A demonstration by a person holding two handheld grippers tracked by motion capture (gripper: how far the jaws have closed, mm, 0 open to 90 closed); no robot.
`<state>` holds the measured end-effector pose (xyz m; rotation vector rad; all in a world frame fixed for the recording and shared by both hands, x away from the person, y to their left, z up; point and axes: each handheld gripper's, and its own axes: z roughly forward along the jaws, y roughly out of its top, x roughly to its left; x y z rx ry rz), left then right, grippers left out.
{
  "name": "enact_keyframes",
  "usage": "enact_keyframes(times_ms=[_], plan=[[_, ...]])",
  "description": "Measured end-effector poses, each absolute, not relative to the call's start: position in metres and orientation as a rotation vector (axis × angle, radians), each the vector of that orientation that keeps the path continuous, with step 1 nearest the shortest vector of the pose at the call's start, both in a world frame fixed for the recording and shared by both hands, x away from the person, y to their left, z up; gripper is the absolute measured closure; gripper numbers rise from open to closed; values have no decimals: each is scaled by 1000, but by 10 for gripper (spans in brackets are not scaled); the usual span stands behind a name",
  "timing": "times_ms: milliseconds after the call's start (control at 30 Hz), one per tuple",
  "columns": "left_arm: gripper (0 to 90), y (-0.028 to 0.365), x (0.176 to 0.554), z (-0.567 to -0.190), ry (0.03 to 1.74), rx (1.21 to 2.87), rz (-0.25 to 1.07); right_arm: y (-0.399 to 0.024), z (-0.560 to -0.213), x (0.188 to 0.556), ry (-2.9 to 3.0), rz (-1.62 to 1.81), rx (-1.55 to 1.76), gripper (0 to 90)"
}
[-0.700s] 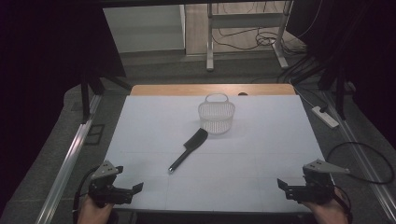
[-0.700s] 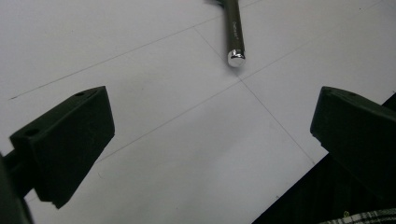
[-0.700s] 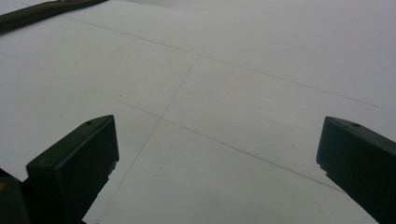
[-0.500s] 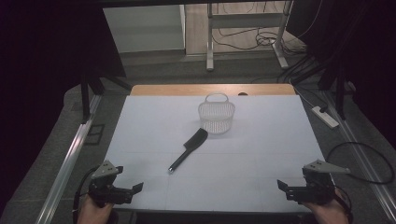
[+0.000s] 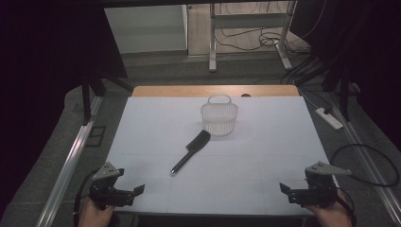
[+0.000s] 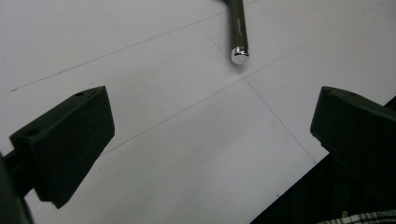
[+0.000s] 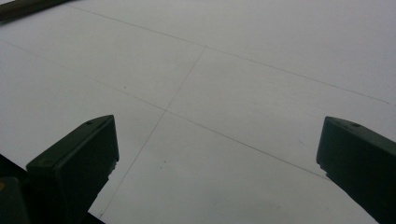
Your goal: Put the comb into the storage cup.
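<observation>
A black hairbrush (image 5: 191,151) lies slantwise in the middle of the white table (image 5: 265,142), its silver-capped handle end (image 6: 239,55) pointing toward the near left. Behind it stands a small clear basket (image 5: 219,116) with a hoop handle, upright and apart from the brush. My left gripper (image 5: 135,193) rests at the near left corner, jaws wide open with nothing between them (image 6: 212,140). My right gripper (image 5: 287,189) sits at the near right corner, also open over bare table (image 7: 217,154). Both point inward toward the table's middle.
A wooden strip (image 5: 215,91) borders the far edge of the table. Metal rails (image 5: 66,165) run along both sides. A white power strip (image 5: 330,117) and cables lie on the floor to the right. Dark curtains flank the scene.
</observation>
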<state>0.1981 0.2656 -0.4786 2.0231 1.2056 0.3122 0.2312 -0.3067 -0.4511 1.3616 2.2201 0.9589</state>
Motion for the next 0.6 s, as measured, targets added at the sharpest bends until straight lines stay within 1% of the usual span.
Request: enact_keyframes(times_ms=[300, 600], plan=[[0, 266, 198, -478, 1201, 2025, 299, -305, -451, 231, 2233, 946, 1349, 0], [0, 262, 203, -478, 1154, 2062, 245, -305, -451, 232, 2237, 941, 1343, 0]])
